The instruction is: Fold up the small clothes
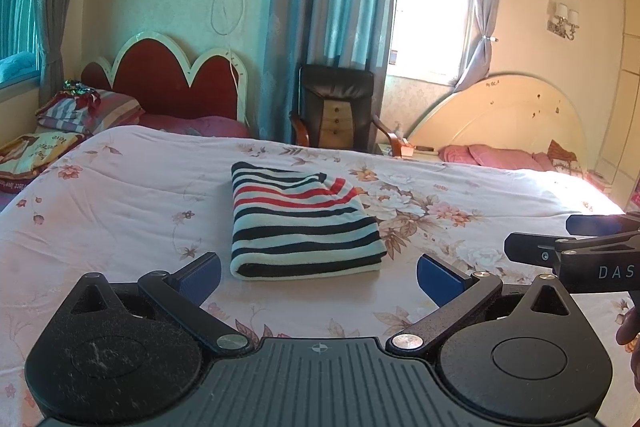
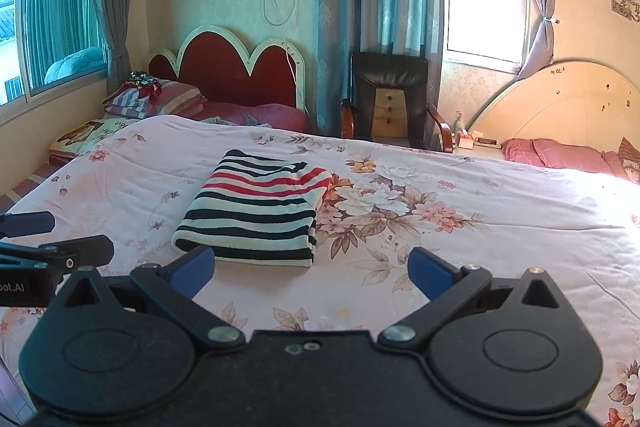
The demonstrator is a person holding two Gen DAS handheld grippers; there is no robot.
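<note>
I see the striped garment [image 1: 300, 223] folded into a thick rectangle on the floral bedspread [image 1: 120, 195], its long axis running 6 to 12 o'clock in the left view — folded edge nearest me, red stripes toward the far end. My left gripper [image 1: 319, 277] has its blue fingers [image 1: 202, 277] spread wide, holding nothing, just short of the near edge. My right gripper [image 2: 311, 273] is likewise released — the garment sits at its 11 o'clock, the left finger [image 2: 192, 271] overlapping its near corner in view.

striped garment [image 1: 300, 223]: soft fleecy cloth | quilt [image 1: 120, 195]: smooth floral cotton
</note>
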